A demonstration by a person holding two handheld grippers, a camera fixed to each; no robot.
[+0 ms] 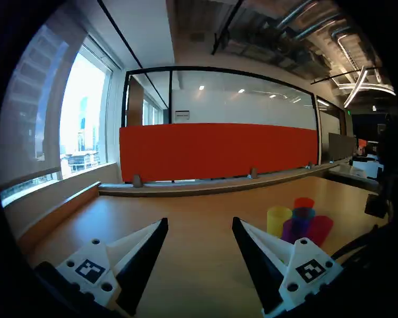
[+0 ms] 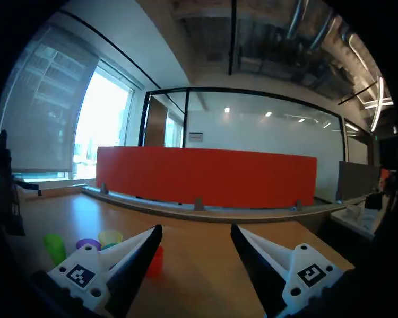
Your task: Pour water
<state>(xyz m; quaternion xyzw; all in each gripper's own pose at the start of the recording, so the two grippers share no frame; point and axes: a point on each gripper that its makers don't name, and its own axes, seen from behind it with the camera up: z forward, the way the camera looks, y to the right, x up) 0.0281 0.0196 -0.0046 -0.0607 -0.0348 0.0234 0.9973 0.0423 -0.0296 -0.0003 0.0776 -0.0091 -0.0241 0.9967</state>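
While the left tongs [image 1: 199,254] hang spread wide and empty over the pale wooden bench [image 1: 199,212], a bright window [image 1: 77,127] lies at the left of the left gripper view and an orange partition [image 1: 215,151] runs across the middle, behind the bench's far edge. At the lower right of that frame a huddle of plastic cups stands on the bench, beyond the right-hand finger and off to its right, outside the gap. A yellow cup [image 1: 278,220] is nearest the finger, with a purple cup [image 1: 288,231] just beside it. Next comes a blue cup [image 1: 303,214] with a red cup [image 1: 304,203] behind it, and a pink cup [image 1: 320,229] is at the right end. In the right gripper view a green cup [image 2: 54,248] stands at the lower left, followed by the purple cup [image 2: 87,244] and the yellow cup [image 2: 110,237]. The red cup [image 2: 156,262] peeks out from behind the left-hand finger. All of them sit left of the gap, none between the fingers. The right tongs [image 2: 196,259] are likewise parted with nothing held, at the bottom centre above bare bench [image 2: 209,238].
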